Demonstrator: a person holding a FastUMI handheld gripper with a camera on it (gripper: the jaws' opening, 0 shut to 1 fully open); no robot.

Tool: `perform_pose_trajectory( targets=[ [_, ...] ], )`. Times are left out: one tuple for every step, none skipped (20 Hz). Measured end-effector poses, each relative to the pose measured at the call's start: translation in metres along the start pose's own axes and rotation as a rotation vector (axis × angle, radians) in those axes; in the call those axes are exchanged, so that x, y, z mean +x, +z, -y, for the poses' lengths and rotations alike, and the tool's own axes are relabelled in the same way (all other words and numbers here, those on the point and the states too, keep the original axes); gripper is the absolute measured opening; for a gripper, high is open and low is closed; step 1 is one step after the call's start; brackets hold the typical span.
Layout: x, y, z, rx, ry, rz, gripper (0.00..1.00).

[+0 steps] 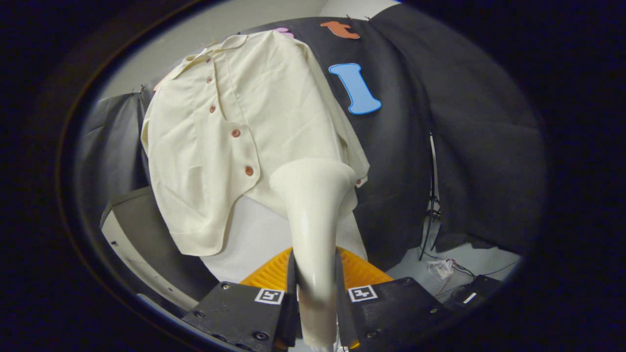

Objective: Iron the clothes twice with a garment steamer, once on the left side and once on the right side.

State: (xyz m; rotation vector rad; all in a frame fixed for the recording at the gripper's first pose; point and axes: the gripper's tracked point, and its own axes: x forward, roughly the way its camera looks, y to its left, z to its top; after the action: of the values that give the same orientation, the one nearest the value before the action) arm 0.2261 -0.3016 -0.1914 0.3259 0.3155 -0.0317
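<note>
The tool (315,288) is clamped on the garment steamer (313,215) – both fingers press its neck, and its flared head sits at the hem of the cream shirt (220,142) beyond them. The shirt hangs against the black cloth wall; open floor with cables (450,269) lies beside it.

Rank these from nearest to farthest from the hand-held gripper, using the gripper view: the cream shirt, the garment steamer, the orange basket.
1. Garment steamer: clamped between the fingers of the hand-held gripper.
2. Orange basket: just ahead of the fingers, behind the steamer's handle.
3. Cream shirt: beyond both, hanging against the booth wall at the steamer's head.
</note>
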Motion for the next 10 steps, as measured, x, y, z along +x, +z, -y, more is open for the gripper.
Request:
perform_pose_trajectory(
  targets=[
    [-0.009,0.007,-0.006,-0.006,0.004,0.01,0.33],
    [-0.018,0.015,-0.012,-0.01,0.009,0.024,0.33],
    [-0.026,0.023,-0.019,-0.016,0.014,0.037,0.33],
    [-0.035,0.031,-0.026,-0.022,0.019,0.051,0.33],
    [-0.043,0.039,-0.033,-0.03,0.023,0.059,0.33],
    [-0.051,0.048,-0.041,-0.038,0.026,0.07,0.33],
    [-0.059,0.054,-0.049,-0.05,0.029,0.076,0.33],
    [-0.067,0.062,-0.057,-0.065,0.03,0.091,0.33],
    [-0.075,0.07,-0.066,-0.079,0.035,0.104,0.33],
    [-0.084,0.078,-0.077,-0.087,0.05,0.124,0.33]
  ],
)
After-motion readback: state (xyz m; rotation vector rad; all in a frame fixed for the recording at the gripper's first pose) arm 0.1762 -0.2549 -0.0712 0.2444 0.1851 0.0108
